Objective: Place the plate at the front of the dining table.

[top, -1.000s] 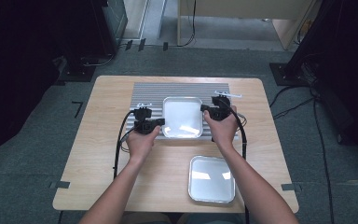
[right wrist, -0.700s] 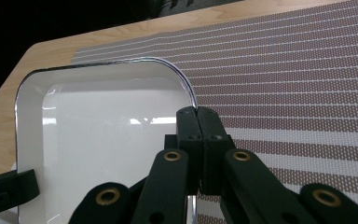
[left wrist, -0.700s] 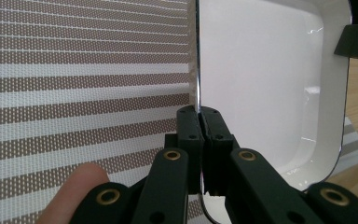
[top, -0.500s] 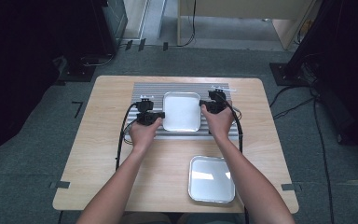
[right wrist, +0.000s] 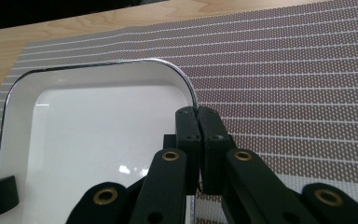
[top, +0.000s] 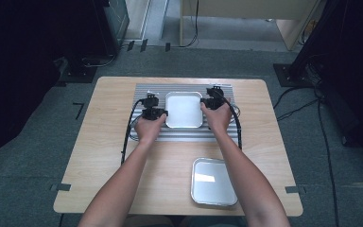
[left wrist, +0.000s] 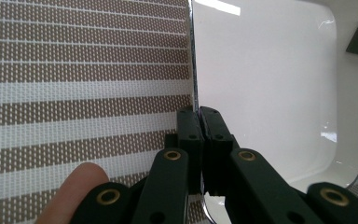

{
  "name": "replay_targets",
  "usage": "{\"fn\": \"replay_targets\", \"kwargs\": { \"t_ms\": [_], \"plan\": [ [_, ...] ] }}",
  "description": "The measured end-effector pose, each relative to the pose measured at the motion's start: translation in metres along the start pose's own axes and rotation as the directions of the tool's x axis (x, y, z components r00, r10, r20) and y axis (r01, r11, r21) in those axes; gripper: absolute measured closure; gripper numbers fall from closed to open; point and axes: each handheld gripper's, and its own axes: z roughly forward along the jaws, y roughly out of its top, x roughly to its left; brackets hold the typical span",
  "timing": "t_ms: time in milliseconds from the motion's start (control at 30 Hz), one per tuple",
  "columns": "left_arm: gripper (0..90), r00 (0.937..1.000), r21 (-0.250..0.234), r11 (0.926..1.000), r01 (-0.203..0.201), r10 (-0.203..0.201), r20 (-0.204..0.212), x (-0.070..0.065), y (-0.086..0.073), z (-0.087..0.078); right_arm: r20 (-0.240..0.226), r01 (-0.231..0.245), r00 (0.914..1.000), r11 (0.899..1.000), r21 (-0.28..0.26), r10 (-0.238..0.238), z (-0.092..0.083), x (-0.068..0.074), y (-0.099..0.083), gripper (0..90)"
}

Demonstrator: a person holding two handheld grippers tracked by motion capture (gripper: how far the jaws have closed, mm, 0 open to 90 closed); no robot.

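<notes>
A white square tray (top: 184,109) lies level over the striped grey placemat (top: 185,135) at the back of the wooden table; whether it rests on the mat I cannot tell. My left gripper (top: 165,113) is shut on the tray's left rim. In the left gripper view the gripper (left wrist: 198,113) pinches the thin rim, with the tray (left wrist: 270,84) to the right and the placemat (left wrist: 74,70) to the left. My right gripper (top: 202,104) is shut on the opposite rim. In the right gripper view the gripper (right wrist: 196,112) clamps that edge near a rounded corner of the tray (right wrist: 102,135).
A second tray (top: 213,182), silvery with a pale inside, sits on the bare wood near the table's front edge, right of centre. Black cables trail from both grippers across the placemat. Bare table (top: 108,142) lies to the left. Dark equipment stands on the floor around the table.
Both hands have carried the white tray away from the person, toward the back of the placemat, and a little lower. Both grips stay shut on its rims.
</notes>
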Motion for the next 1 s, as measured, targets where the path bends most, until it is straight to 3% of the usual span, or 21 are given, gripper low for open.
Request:
{"fn": "replay_targets", "kwargs": {
  "t_ms": [200,400,533,633,1000],
  "plan": [
    [89.0,0.9994,0.023,0.9996,0.014,-0.014,-0.032,0.001,0.010,0.009,0.028,-0.013,0.9995,1.000,-0.005,0.014,0.013,0.000,0.001,88.8],
    [88.5,0.9980,0.022,0.9995,0.022,-0.020,-0.059,0.002,0.012,0.012,0.057,0.064,0.9963,0.998,0.012,-0.065,0.024,0.004,0.001,86.6],
    [88.1,0.9967,0.040,0.9987,0.033,-0.030,-0.075,0.002,0.016,0.016,0.058,0.048,0.9971,0.999,0.016,-0.049,0.030,0.004,0.002,87.0],
    [87.7,0.9966,0.057,0.9982,0.016,-0.012,-0.081,0.002,0.019,0.018,0.056,0.035,0.9978,0.999,0.021,-0.036,0.035,0.002,0.001,86.7],
    [86.9,0.9951,0.049,0.9988,0.000,0.005,-0.099,0.002,0.022,0.023,0.047,0.002,0.9989,1.000,0.018,-0.003,0.040,-0.001,0.001,86.7]
  ]
}}
